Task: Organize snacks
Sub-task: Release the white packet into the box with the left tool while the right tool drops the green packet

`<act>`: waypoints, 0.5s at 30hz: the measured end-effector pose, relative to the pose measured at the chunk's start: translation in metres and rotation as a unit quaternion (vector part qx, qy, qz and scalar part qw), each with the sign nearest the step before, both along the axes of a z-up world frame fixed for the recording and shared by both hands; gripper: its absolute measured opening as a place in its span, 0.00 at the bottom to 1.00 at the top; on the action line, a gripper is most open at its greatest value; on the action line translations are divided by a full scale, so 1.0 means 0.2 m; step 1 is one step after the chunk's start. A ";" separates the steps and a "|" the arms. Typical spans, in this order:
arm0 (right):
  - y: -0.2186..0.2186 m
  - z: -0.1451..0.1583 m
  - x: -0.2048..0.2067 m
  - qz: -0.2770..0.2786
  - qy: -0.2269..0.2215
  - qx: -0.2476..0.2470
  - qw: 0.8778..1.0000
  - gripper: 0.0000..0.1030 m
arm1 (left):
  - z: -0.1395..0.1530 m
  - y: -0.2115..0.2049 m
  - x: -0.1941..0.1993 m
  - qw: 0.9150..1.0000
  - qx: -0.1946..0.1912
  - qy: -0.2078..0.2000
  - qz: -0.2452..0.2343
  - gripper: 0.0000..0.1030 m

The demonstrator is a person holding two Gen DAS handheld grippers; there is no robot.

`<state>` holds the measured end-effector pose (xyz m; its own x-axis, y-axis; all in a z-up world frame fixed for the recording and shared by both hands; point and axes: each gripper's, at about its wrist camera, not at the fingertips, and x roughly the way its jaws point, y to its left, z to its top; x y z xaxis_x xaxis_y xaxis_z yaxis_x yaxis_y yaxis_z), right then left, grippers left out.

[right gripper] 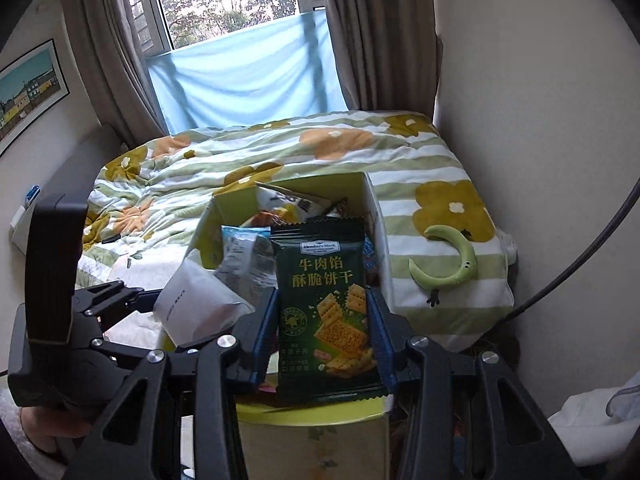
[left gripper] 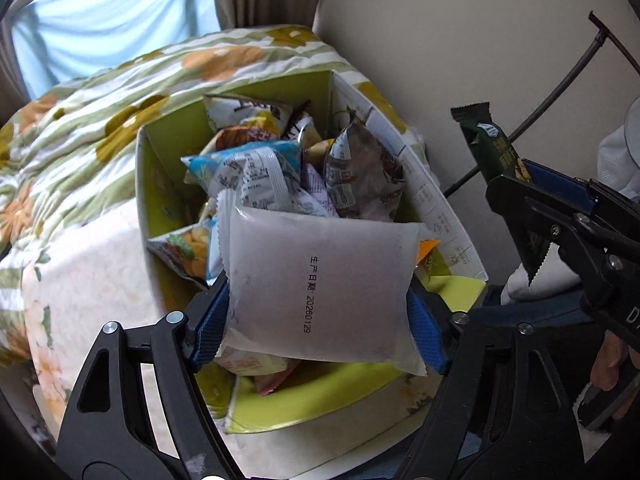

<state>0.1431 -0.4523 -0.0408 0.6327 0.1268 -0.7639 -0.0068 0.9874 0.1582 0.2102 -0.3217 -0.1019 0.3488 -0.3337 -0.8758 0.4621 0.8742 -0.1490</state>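
My left gripper (left gripper: 318, 308) is shut on a white snack packet (left gripper: 320, 284) with a printed date, held above the near end of a green cardboard box (left gripper: 146, 184) full of several snack bags. My right gripper (right gripper: 322, 320) is shut on a dark green cracker packet (right gripper: 324, 312), held upright over the box's near edge (right gripper: 312, 410). In the left wrist view the right gripper (left gripper: 520, 196) with the green packet (left gripper: 490, 148) is to the right of the box. In the right wrist view the left gripper (right gripper: 188, 312) with the white packet (right gripper: 196, 304) is at the left.
The box sits on a bed with a flowered quilt (right gripper: 240, 152). A wall (left gripper: 440, 40) runs along the right. A green crescent toy (right gripper: 452, 264) lies on a pillow right of the box. Window and curtains (right gripper: 240, 60) are behind.
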 end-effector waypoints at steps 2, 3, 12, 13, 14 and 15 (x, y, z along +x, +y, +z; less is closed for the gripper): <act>-0.03 -0.02 0.00 0.001 0.004 0.009 1.000 0.39 | 0.00 0.02 -0.01 1.000 0.003 -0.005 0.013 0.85; -0.03 -0.02 0.01 0.002 0.006 0.012 1.000 0.39 | 0.01 0.05 -0.01 1.000 0.001 -0.007 0.019 0.91; 0.05 -0.04 0.04 0.036 0.011 0.028 0.999 0.39 | 0.07 0.38 -0.04 0.995 0.012 -0.021 0.100 0.98; 0.08 -0.04 0.05 0.045 0.010 0.027 0.999 0.39 | 0.07 0.41 -0.05 0.994 0.013 -0.021 0.109 0.98; 0.10 -0.04 0.06 0.052 0.010 0.025 0.998 0.39 | 0.06 0.43 -0.06 0.993 0.014 -0.020 0.115 0.98; 0.13 -0.04 0.08 0.062 0.009 0.024 0.998 0.39 | 0.06 0.45 -0.06 0.992 0.017 -0.018 0.122 0.98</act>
